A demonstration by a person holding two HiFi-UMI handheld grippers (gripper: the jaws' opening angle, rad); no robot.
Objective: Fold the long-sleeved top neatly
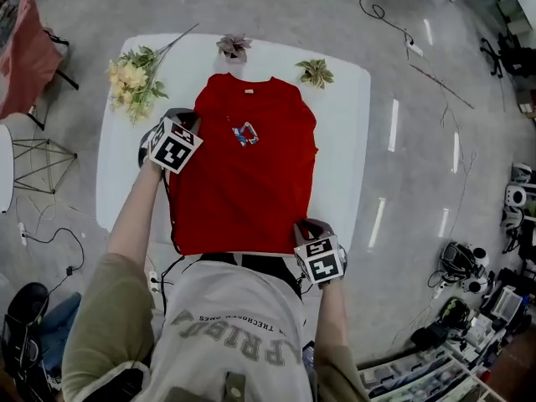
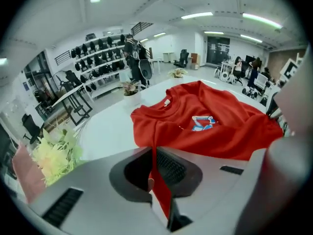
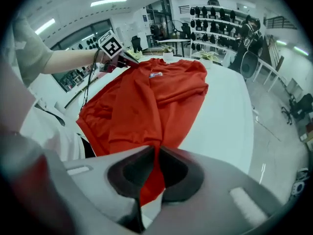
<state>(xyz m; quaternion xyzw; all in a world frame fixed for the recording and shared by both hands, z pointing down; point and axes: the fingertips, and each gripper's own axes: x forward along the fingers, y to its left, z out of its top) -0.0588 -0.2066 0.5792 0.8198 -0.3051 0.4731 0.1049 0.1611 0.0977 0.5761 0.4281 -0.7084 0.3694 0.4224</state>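
Now, with the red top [image 1: 243,182] flat on the worktop [image 1: 343,141], our left tongs [image 2: 155,177] pinching its shoulder edge and our right tongs [image 3: 155,177] its hem corner, we should lift both together, gently.

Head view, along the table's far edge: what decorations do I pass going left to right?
Yellow flower bunch → small purplish plant → small green plant.
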